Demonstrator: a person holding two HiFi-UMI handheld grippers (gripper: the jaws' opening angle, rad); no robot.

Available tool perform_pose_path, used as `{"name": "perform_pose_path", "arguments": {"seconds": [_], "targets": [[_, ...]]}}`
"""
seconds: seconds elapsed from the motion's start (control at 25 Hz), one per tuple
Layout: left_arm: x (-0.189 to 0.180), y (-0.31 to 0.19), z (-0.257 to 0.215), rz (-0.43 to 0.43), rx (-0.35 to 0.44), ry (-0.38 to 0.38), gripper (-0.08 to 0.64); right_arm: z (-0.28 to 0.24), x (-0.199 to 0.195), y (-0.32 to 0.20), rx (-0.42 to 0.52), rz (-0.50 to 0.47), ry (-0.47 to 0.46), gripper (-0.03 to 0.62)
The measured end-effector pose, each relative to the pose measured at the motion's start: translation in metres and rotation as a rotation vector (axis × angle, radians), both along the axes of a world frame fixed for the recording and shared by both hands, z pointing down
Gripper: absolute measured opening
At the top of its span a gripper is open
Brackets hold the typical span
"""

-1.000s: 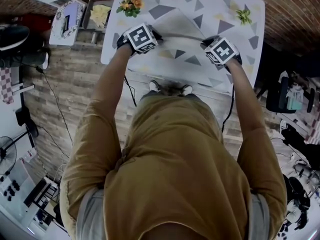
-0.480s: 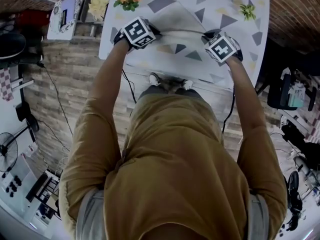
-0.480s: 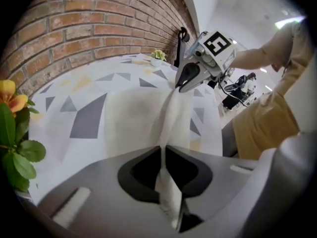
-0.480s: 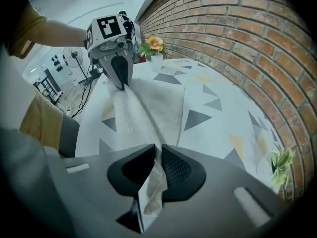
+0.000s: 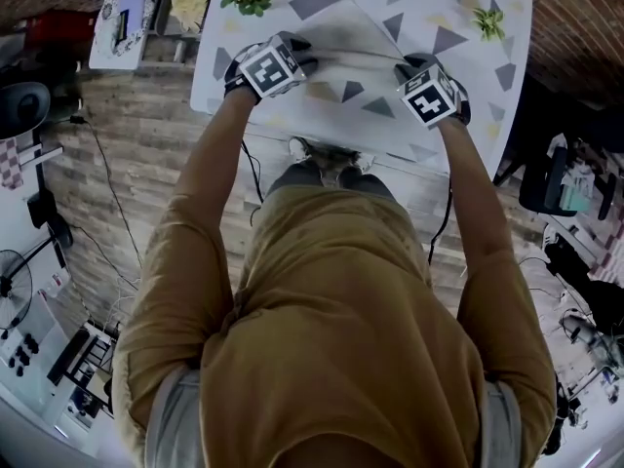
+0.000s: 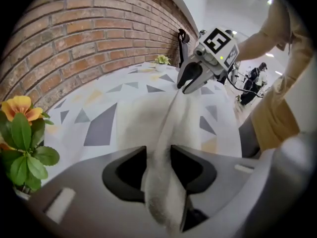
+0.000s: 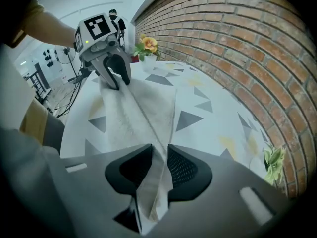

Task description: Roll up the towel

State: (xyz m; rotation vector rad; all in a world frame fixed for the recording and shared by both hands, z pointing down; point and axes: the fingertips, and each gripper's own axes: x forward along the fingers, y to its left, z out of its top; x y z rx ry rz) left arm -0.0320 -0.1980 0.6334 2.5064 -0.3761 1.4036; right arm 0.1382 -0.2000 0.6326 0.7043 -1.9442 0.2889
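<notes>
The white towel lies on the triangle-patterned table, its near edge lifted into a taut ridge strung between the 2 grippers. The left gripper pinches 1 end of that edge, cloth filling the narrow gap between its pads, and the right gripper pinches the other end likewise. Both pairs of jaws have just been opening a little, the pads on the towel between them.
</notes>
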Motion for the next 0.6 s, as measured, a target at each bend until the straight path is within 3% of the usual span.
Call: {"name": "perform_pose_path", "arguments": {"seconds": [0.28,0.6], "targets": [[-0.0010,-0.0067,0.0011,-0.003,0.111,-0.008,0.204,0.0013,-0.0014,-0.0032,0.042,0.031,-0.006,0.081],[-0.0020,-0.0063,0.0001,-0.035,0.161,-0.012,0.204,0.0001,-0.0003,-0.0037,0.094,0.064,0.010,0.083]]}}
